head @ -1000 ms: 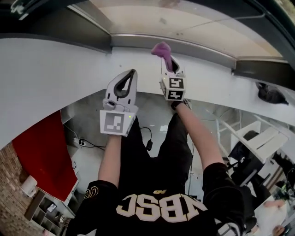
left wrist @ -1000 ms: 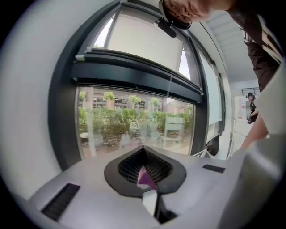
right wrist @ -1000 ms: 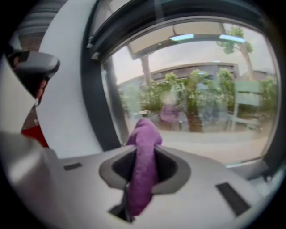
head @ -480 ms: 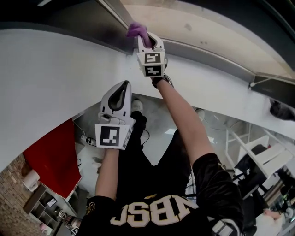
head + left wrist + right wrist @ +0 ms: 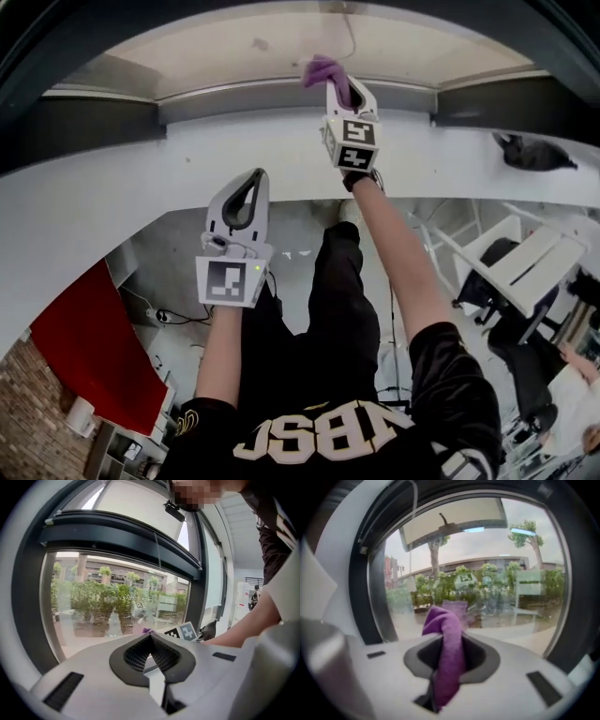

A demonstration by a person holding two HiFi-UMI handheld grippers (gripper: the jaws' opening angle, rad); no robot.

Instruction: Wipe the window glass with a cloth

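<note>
head view: right tongs (image 5: pixel 342 92) clamp purple cloth (image 5: pixel 323 67).

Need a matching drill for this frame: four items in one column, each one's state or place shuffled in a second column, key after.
Column A
1. purple cloth
2. left gripper
3. right gripper
4. flat red panel

Column B
a. jaws together, nothing between them
b. far below, at the head view's lower left
c. pinched between two jaws, top end flopped over
d. held up by the window glass, jaws clamped on fabric

Pairs: 1-c, 2-a, 3-d, 4-b.
</note>
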